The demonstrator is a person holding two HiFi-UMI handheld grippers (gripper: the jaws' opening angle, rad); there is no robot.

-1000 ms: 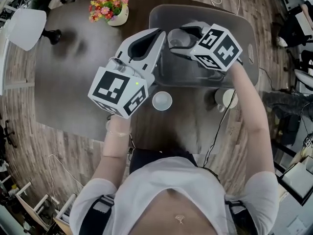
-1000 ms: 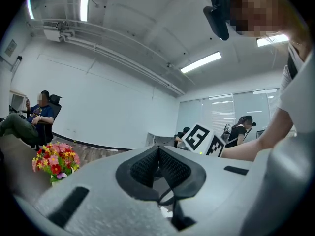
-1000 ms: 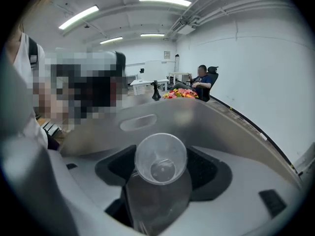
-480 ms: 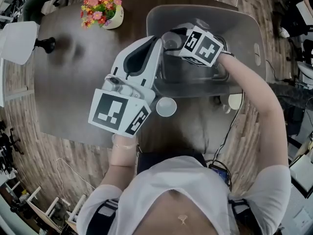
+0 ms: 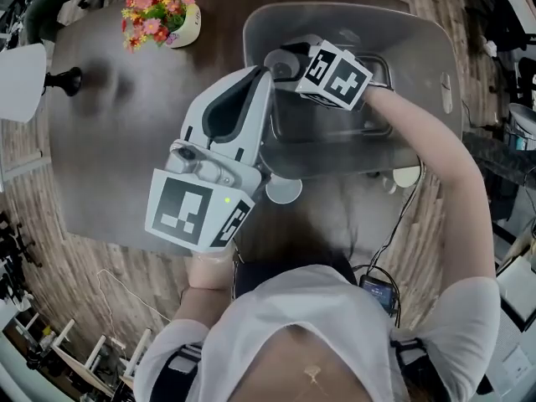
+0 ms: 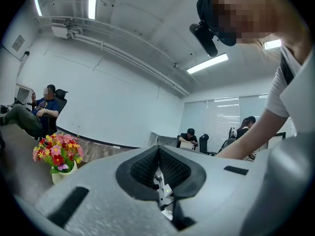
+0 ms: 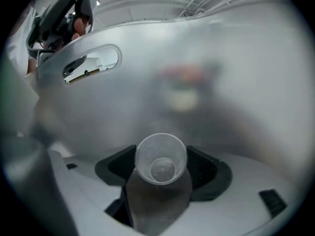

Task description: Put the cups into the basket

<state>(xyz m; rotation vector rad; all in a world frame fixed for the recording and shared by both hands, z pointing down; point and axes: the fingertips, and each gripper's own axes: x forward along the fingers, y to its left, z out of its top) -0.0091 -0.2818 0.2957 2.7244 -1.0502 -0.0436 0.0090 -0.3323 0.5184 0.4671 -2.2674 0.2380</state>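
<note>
Clear plastic cup (image 7: 161, 157) clamped in right tongs (image 7: 161, 173) inside basket (image 5: 429, 50); left tongs (image 6: 158, 151) closed, empty

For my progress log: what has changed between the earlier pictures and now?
The right gripper, clamped on the clear cup, went down deeper into the basket. Nothing was grasped or released. The left gripper stayed shut and level; two cups stayed on the table.
</note>
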